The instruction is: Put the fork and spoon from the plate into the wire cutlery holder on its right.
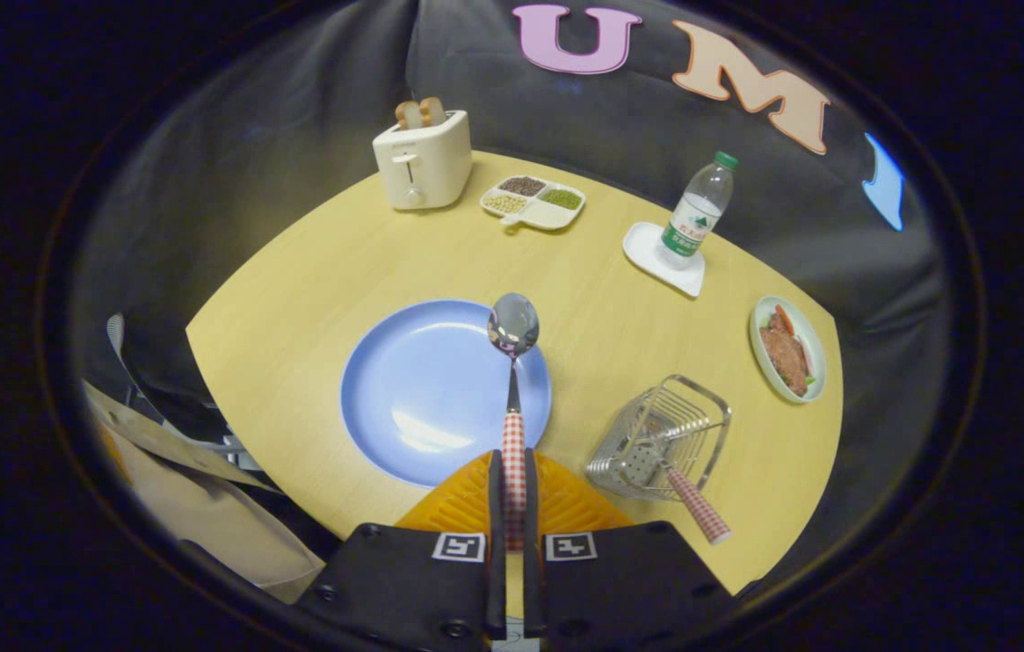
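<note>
Two fingers: the gripper point(512, 480) pinches the checked handle of the spoon point(512, 362), both fingers pressed on it.
Pose: held level above the blue plate point(412, 389), spoon bowl pointing forward.
Fork point(688, 493): already leaning inside the wire cutlery holder point(661, 439), right of the plate.
Table point(321, 263): yellow wood.

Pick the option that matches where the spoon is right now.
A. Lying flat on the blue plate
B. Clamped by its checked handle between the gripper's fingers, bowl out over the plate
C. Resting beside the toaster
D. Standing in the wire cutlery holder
B: the gripper is shut on the spoon, its checked handle pinched between both fingers and its bowl above the blue plate.
</note>
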### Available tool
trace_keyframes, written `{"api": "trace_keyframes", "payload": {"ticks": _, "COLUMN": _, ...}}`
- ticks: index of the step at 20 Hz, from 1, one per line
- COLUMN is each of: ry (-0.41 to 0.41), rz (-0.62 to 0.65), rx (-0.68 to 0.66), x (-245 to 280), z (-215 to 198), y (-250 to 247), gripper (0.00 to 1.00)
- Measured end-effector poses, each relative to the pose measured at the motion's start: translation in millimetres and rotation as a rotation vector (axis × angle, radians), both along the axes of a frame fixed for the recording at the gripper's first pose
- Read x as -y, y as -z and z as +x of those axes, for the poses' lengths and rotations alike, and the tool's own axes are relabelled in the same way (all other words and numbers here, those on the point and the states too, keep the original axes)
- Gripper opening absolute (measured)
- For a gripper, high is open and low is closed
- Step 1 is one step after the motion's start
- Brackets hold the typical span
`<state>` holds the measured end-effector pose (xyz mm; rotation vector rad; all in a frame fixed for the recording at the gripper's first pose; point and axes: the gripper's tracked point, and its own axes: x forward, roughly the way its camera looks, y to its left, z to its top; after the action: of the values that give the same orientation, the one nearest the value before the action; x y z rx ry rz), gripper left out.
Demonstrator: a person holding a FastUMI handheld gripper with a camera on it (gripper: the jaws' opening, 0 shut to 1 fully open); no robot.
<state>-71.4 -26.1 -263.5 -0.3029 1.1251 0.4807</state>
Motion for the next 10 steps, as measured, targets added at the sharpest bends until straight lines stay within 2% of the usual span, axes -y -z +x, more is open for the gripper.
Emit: {"api": "trace_keyframes", "payload": {"ticks": 10, "ry": -0.074, "rz": -0.069, "rx": -0.059, "x": 85, "z": 8, "y": -31, "gripper": 0.1}}
